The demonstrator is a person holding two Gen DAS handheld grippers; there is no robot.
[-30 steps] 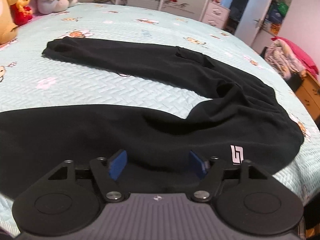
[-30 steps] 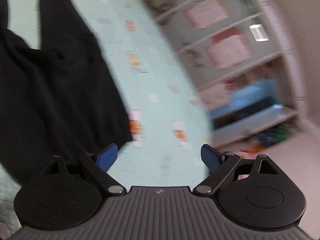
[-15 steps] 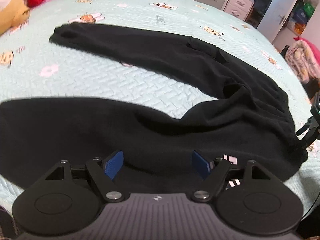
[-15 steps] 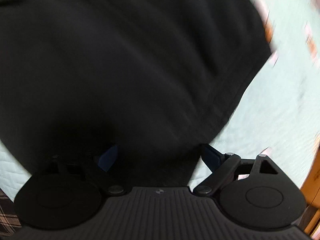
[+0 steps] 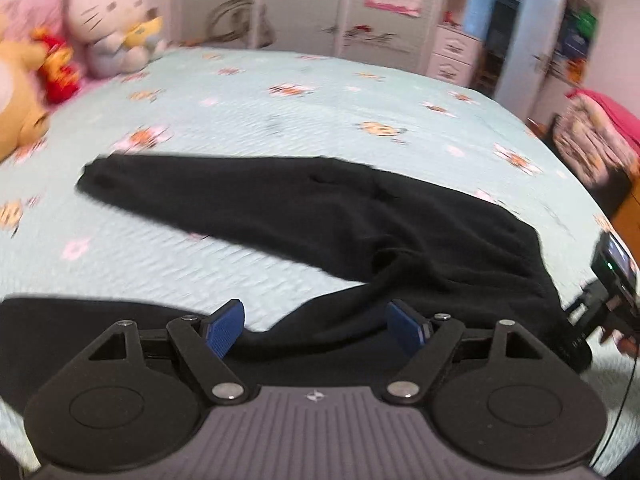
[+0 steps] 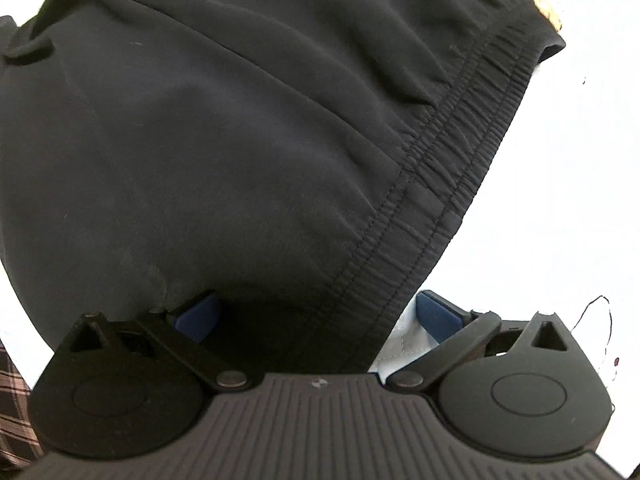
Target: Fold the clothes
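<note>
Lying across the bedspread (image 5: 304, 92), the black trousers (image 5: 320, 208) reach both claws: left gripper (image 5: 316, 326) spread wide at six o'clock over cloth, right gripper (image 6: 316, 314) likewise spread, straddling the waistband (image 6: 444, 184).

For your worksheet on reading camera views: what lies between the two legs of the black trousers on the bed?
In the left wrist view, bare bedspread: a wedge of pale green quilt separates the two legs of the black trousers, with nothing resting on it.
</note>
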